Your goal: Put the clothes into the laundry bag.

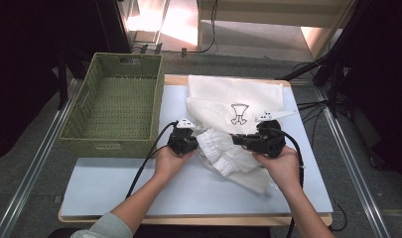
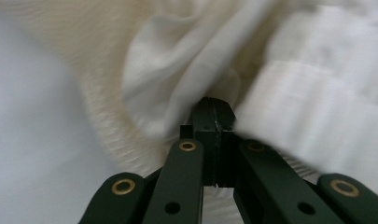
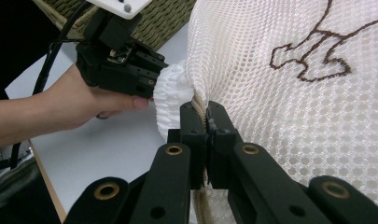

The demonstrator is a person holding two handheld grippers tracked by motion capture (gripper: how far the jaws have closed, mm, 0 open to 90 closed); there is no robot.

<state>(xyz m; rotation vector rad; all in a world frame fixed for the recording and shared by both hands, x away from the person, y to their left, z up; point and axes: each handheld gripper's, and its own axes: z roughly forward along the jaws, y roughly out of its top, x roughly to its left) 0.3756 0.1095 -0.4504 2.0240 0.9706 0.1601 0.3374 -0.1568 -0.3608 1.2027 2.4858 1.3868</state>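
We see a pale blue-topped wooden table (image 1: 114, 183) bearing a green woven rectangular basket (image 1: 114, 101) beside a white mesh laundry bag (image 1: 238, 101).

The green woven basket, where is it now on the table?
In the high view the green woven basket stands at the table's far left, beside the white mesh bag, just beyond the left gripper.

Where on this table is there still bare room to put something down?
The near strip of the table is free, between the person's forearms and out to the front left corner below the green basket. The basket's inside is bare too. The middle and far right are crowded with white fabric and both grippers.
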